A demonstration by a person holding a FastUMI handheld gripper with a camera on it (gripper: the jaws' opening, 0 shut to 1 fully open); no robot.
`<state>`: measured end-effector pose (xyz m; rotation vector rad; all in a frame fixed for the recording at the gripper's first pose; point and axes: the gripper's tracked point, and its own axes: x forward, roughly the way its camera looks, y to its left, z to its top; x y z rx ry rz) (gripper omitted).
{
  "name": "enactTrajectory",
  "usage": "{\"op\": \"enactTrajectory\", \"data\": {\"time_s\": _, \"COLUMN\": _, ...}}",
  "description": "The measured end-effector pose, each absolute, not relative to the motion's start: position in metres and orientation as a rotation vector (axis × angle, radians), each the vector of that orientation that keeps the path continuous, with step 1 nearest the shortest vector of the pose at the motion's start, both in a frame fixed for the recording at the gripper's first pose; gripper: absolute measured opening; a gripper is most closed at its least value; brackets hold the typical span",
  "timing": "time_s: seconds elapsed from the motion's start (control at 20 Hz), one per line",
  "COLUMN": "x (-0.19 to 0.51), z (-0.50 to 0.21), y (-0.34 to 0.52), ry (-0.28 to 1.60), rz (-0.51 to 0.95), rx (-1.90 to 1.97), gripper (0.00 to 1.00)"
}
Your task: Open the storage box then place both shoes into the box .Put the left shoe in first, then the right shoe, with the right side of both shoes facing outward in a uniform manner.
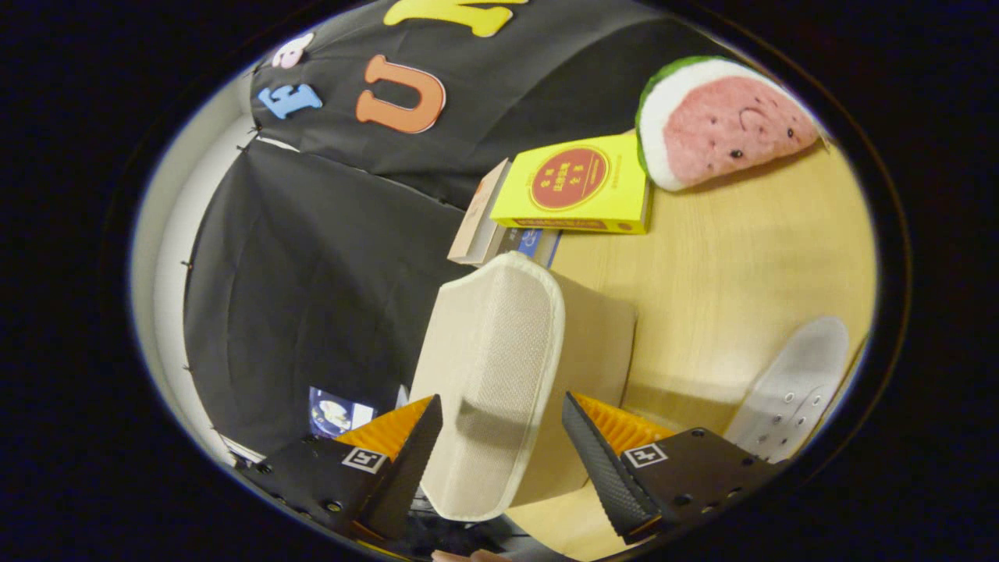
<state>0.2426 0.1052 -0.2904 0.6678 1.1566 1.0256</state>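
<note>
Beige fabric storage box [538, 367]: its woven lid [488, 375] sits between our hand-held gripper's [502, 437] spread, unclenched fingers. We judge a shallow pinch could slip off, dropping the lid shut.

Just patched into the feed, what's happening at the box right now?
The claw is at the beige storage box, with the box's fabric lid standing between its two fingers. The fingers are apart; the left one sits against the lid's edge, the right one shows a gap, so no firm pinch. A white shoe lies on the wooden table beside the box, not yet inside. Books and a watermelon plush sit beyond.
</note>
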Motion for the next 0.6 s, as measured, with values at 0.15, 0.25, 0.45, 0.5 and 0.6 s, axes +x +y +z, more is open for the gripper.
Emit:
{"op": "enactTrajectory", "data": {"time_s": 0.15, "x": 0.231, "z": -0.294, "y": 0.111, "ry": 1.248, "rz": 1.129, "rx": 0.771, "gripper": 0.89}}
{"op": "enactTrajectory", "data": {"time_s": 0.25, "x": 0.226, "z": -0.297, "y": 0.113, "ry": 1.303, "rz": 1.155, "rx": 0.826, "gripper": 0.83}}
{"op": "enactTrajectory", "data": {"time_s": 0.45, "x": 0.222, "z": -0.295, "y": 0.109, "ry": 1.298, "rz": 1.177, "rx": 0.842, "gripper": 0.6}}
{"op": "enactTrajectory", "data": {"time_s": 0.5, "x": 0.22, "z": -0.296, "y": 0.105, "ry": 1.31, "rz": 1.182, "rx": 0.824, "gripper": 0.57}}
{"op": "enactTrajectory", "data": {"time_s": 0.6, "x": 0.214, "z": -0.295, "y": 0.102, "ry": 1.324, "rz": 1.186, "rx": 0.813, "gripper": 0.53}}
